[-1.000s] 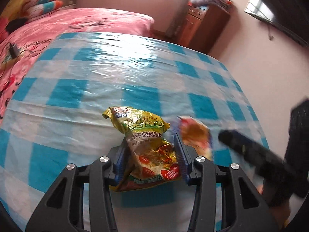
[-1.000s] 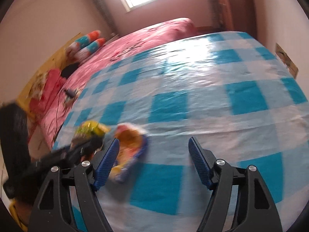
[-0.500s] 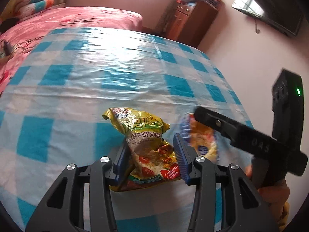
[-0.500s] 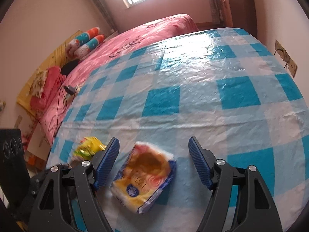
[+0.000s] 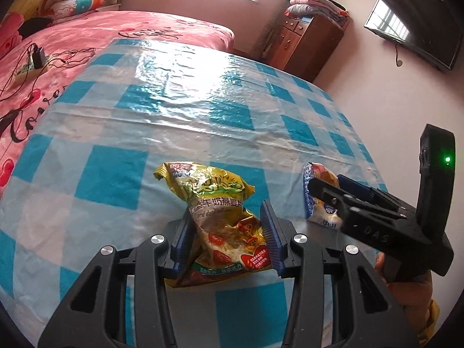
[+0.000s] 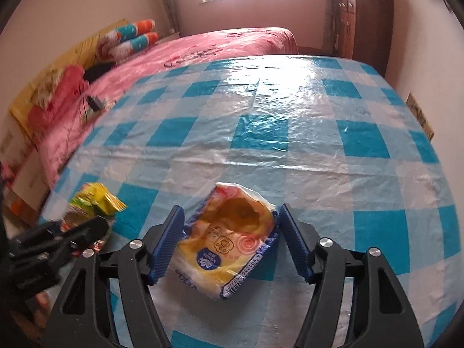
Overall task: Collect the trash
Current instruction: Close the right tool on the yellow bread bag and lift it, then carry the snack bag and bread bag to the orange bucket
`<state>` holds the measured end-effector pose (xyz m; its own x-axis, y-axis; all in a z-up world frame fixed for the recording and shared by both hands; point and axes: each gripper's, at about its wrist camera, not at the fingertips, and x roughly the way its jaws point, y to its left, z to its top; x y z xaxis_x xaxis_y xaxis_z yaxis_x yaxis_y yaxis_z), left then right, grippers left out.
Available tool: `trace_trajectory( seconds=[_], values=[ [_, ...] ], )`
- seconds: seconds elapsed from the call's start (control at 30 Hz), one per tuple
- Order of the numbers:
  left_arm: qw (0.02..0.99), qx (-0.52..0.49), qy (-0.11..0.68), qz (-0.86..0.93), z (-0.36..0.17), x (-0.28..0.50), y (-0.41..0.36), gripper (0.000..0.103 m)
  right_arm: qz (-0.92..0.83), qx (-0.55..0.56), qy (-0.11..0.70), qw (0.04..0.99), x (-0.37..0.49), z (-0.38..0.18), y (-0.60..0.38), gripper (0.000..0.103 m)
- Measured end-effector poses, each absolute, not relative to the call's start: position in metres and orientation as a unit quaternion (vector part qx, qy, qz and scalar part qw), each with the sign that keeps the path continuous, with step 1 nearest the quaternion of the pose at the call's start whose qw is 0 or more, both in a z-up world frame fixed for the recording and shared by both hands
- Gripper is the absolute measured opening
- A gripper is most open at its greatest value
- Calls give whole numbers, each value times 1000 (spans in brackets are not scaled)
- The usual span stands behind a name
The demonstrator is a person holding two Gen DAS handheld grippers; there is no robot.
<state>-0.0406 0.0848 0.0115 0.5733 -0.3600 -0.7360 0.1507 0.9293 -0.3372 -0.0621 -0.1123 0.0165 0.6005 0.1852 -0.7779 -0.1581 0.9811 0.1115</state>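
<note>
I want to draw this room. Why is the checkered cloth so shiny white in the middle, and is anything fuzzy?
Left wrist view: window light glares off the plastic cloth; everything is sharp. Right wrist view: same glare on the cloth; the left edge, with the yellow snack bag, is smeared, and straight edges bend.

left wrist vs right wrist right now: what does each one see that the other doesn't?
Left wrist only: wall TV, right gripper's green LED, left gripper shut on the yellow-green snack bag.
Right wrist only: wall outlet, right gripper open around the orange wrapper.
Both: checkered tablecloth, pink bed, both pieces of trash.
</note>
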Motion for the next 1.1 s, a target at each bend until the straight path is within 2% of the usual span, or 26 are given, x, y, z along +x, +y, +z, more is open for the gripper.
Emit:
trace_trajectory(
  seconds=[0.13, 0.2, 0.33, 0.43, 1.1],
  values=[
    [880, -117, 437, -141, 12, -47, 90, 46, 100, -15, 439, 893, -62, 14, -101, 65],
    [881, -116, 437, -141, 12, -50, 91, 46, 102, -25, 438, 893, -62, 14, -96, 61],
    [880, -121, 437, -143, 11, -55, 96, 46, 116, -34, 435, 892, -66, 15, -88, 42],
    [878, -122, 438, -146, 10, -58, 98, 46, 119, -42, 432, 893, -67, 16, -80, 33],
    [878, -143, 435, -139, 9, -82, 126, 46, 140, -41, 420, 896, -79, 19, -58, 20]
  ],
)
